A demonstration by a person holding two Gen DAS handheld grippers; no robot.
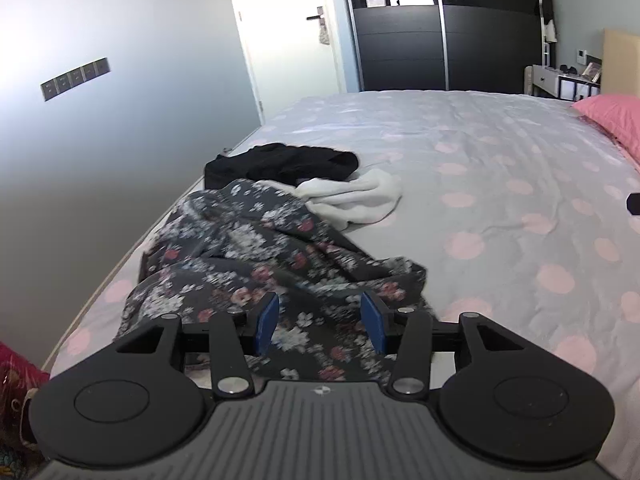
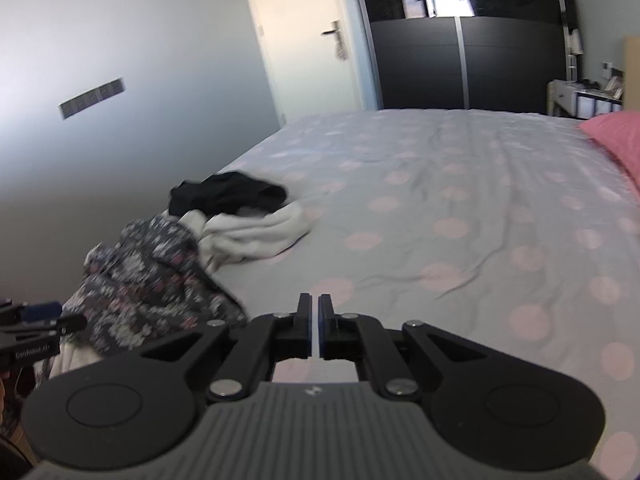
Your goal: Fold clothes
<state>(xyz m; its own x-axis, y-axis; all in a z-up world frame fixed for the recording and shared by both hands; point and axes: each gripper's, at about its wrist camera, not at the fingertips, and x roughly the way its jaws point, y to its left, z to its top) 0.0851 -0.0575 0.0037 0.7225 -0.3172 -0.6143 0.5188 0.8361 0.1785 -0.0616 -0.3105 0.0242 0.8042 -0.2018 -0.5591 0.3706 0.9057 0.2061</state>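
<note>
Bed sheet [image 1: 500, 168]: pale grey-lilac, scattered with soft pink dots. Floral garment [image 1: 248, 256]: dark charcoal ground, small white and red-pink flowers. Black garment [image 1: 280, 162]: plain black. White garment [image 1: 352, 196]: plain off-white. Pillow [image 1: 612, 116]: solid pink. Left claw [image 1: 320, 320]: black body, blue pads. Right claw [image 2: 314, 320]: black. Wardrobe [image 1: 440, 40]: matt black with a glossy band. Door [image 1: 280, 20]: cream. Wall [image 1: 120, 60]: light grey.

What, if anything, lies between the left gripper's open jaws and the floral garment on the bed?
Nothing visible. The left gripper hangs directly over the floral garment, jaws apart with only that cloth showing between them. The white garment and black garment lie farther back.
</note>
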